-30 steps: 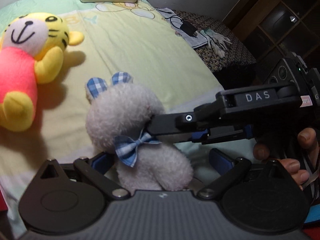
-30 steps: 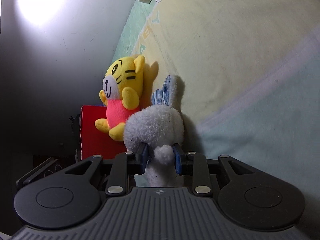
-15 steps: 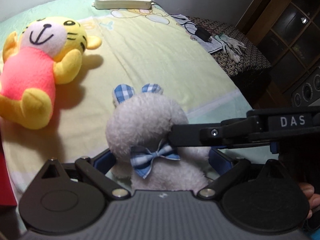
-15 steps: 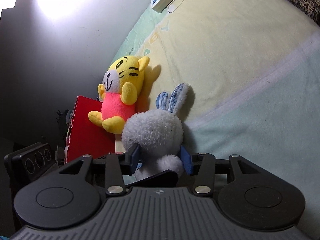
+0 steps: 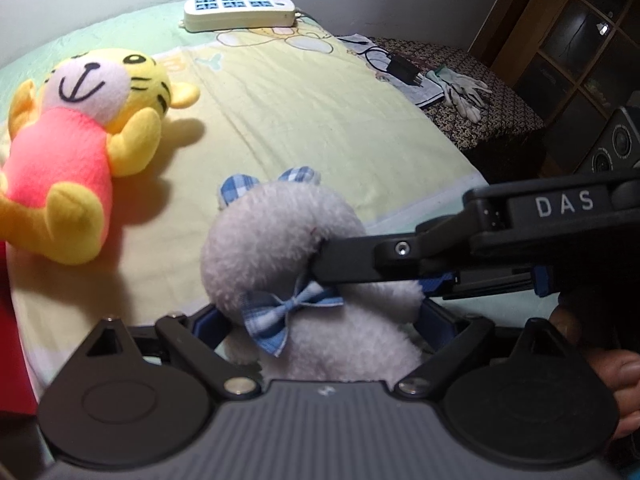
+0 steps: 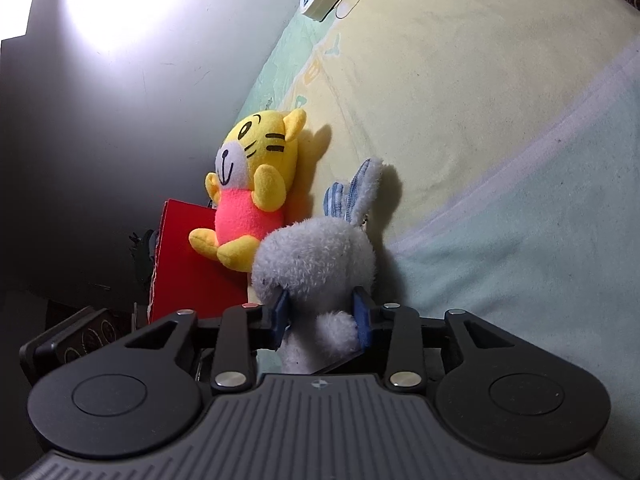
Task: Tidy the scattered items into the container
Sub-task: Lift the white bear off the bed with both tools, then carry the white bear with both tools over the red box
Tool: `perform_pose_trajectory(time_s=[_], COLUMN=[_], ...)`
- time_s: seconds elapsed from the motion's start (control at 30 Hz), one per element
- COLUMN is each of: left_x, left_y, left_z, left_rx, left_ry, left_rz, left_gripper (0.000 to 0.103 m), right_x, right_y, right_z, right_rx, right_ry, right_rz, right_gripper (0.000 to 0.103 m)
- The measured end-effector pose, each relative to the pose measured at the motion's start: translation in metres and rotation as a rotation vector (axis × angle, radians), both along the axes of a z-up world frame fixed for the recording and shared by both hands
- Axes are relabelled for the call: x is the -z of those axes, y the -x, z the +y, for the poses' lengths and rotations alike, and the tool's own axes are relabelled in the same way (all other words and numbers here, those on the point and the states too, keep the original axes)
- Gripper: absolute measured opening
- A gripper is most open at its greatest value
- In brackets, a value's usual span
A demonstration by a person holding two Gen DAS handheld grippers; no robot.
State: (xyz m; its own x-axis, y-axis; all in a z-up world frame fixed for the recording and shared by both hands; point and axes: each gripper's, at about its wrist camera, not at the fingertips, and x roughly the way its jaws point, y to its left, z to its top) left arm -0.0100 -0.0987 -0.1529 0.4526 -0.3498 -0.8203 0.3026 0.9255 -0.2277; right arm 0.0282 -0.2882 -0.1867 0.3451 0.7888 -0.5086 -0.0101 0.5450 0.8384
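On the yellow-green bedsheet (image 5: 320,112): grey plush rabbit (image 5: 304,276), upright. Right gripper (image 6: 322,314): jaws narrow and closing, blue pads pressing the rabbit's neck from both sides. Left gripper (image 5: 320,326): jaws wide and closing, rabbit's body between them; pad contact cannot be told.

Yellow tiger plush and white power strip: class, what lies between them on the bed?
Only bare sheet separates the tiger plush and the power strip, as the left wrist view shows.
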Motion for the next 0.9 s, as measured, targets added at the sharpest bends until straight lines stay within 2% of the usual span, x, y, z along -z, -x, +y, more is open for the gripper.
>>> perform_pose_trajectory(time_s=[0.13,0.3,0.43,0.5,0.53,0.57,0.67,0.77,0.9], left_x=[0.001,0.001,0.006,0.007,0.006,0.005,0.001,-0.001,-0.02], left_y=[0.001,-0.001,-0.009,-0.01,-0.009,-0.009,-0.003,0.0,0.016], left_z=[0.005,0.013,0.018,0.021,0.023,0.024,0.022,0.022,0.022], left_rx=[0.0,-0.001,0.006,0.014,0.023,0.035,0.059,0.076,0.121], left_ry=[0.016,0.011,0.015,0.019,0.029,0.05,0.046,0.061,0.053], left_rz=[0.008,0.015,0.018,0.005,0.011,0.022,0.0,0.02,-0.035], left_gripper=[0.094,0.096,0.096,0.096,0.096,0.095,0.094,0.094,0.094], right_x=[-0.005,-0.008,-0.002,-0.002,-0.002,-0.003,-0.007,-0.01,-0.024], right_y=[0.007,0.011,0.008,0.006,0.006,0.006,0.012,0.022,0.036], right_z=[0.007,0.021,0.029,0.03,0.029,0.028,0.029,0.029,0.028], right_rx=[0.011,0.039,0.08,0.094,0.097,0.098,0.108,0.125,0.131], right_ry=[0.025,0.085,0.083,0.076,0.059,0.036,0.05,0.056,0.022], right_rz=[-0.019,-0.043,-0.044,-0.04,-0.039,-0.026,-0.027,-0.024,-0.043], right_gripper=[0.038,0.056,0.061,0.059,0.048,0.047,0.046,0.046,0.045])
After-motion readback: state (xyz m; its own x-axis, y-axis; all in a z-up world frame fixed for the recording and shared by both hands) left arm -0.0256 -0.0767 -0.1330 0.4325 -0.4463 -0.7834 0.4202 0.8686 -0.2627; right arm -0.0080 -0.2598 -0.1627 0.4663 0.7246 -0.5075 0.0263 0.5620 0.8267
